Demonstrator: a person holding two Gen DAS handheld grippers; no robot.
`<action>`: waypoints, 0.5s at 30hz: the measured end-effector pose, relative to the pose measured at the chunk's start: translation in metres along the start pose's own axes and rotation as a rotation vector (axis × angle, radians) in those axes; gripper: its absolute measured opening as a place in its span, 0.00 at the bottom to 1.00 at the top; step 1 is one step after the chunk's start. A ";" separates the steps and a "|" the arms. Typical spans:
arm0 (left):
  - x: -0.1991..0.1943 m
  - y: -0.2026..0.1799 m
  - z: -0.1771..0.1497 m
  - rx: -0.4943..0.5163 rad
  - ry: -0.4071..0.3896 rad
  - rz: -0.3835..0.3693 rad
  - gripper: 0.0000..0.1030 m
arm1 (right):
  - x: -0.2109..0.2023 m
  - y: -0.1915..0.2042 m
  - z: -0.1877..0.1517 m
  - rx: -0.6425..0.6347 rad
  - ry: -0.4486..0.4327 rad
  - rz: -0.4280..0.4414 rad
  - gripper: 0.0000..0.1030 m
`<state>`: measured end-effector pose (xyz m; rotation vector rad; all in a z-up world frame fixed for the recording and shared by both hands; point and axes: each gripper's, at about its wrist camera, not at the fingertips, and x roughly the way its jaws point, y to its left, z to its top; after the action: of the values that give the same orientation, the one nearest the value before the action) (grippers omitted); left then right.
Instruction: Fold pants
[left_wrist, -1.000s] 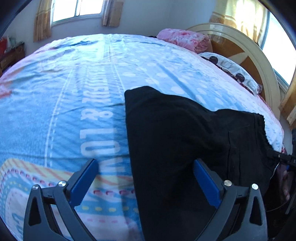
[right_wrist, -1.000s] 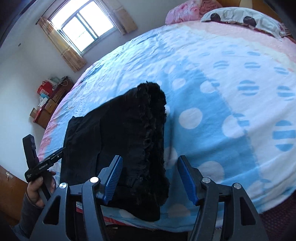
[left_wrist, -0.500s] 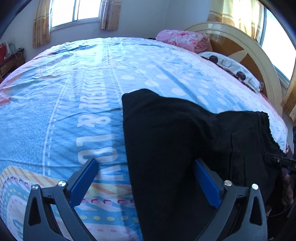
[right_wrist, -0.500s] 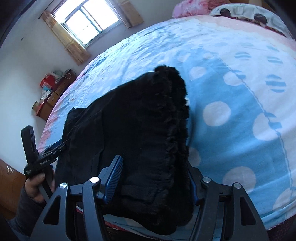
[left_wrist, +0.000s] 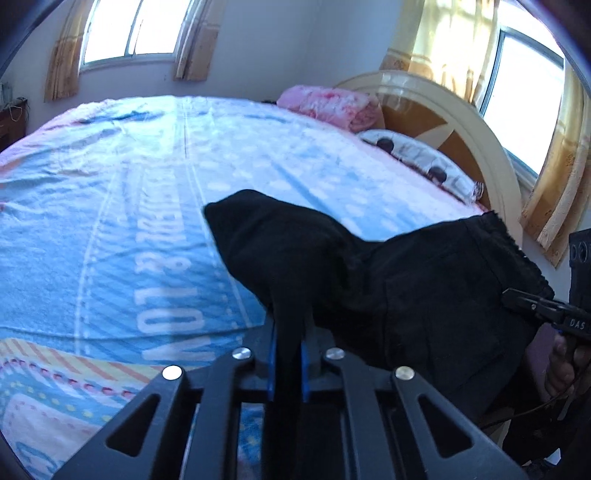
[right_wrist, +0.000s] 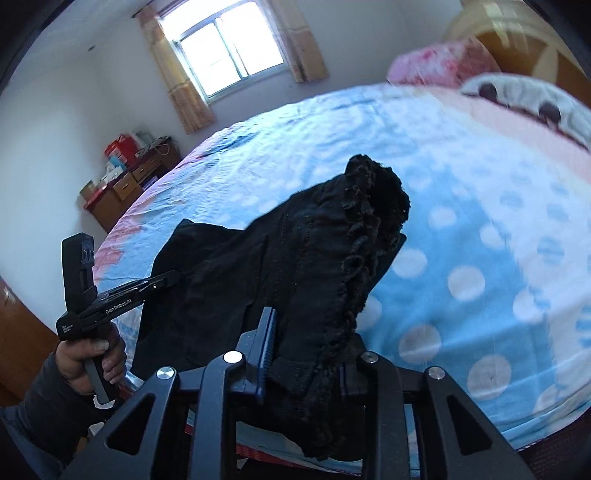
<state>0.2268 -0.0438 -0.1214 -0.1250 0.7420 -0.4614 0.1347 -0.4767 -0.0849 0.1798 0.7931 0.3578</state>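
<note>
Black pants (left_wrist: 388, 288) are lifted at the near edge of a bed with a blue patterned sheet (left_wrist: 129, 206). My left gripper (left_wrist: 288, 354) is shut on one end of the pants, the cloth pinched between its blue pads. My right gripper (right_wrist: 306, 350) is shut on the frilled waistband end (right_wrist: 369, 229), which bunches up over the jaws. In the right wrist view the left gripper (right_wrist: 162, 282) shows at the left, held by a hand and pinching the pants. In the left wrist view the right gripper (left_wrist: 524, 302) shows at the right edge.
A pink folded blanket (left_wrist: 328, 107) and a spotted pillow (left_wrist: 417, 158) lie at the head of the bed by the cream headboard (left_wrist: 476, 133). A wooden dresser (right_wrist: 122, 192) with boxes stands by the wall under a window (right_wrist: 229, 48).
Both grippers have closed on the pants, one at each end, and lifted them off the sheet. The cloth now rises in peaks over the jaws.
</note>
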 end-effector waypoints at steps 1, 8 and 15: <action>-0.005 0.001 0.003 -0.005 -0.017 -0.005 0.09 | -0.001 0.005 0.003 -0.021 -0.002 -0.007 0.25; -0.055 0.019 0.027 -0.012 -0.137 0.031 0.09 | 0.007 0.041 0.051 -0.150 0.005 0.025 0.24; -0.122 0.093 0.046 -0.056 -0.246 0.200 0.09 | 0.074 0.110 0.137 -0.287 0.032 0.160 0.24</action>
<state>0.2130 0.0921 -0.0365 -0.1550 0.5195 -0.2298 0.2544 -0.3506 -0.0073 -0.0323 0.7519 0.6220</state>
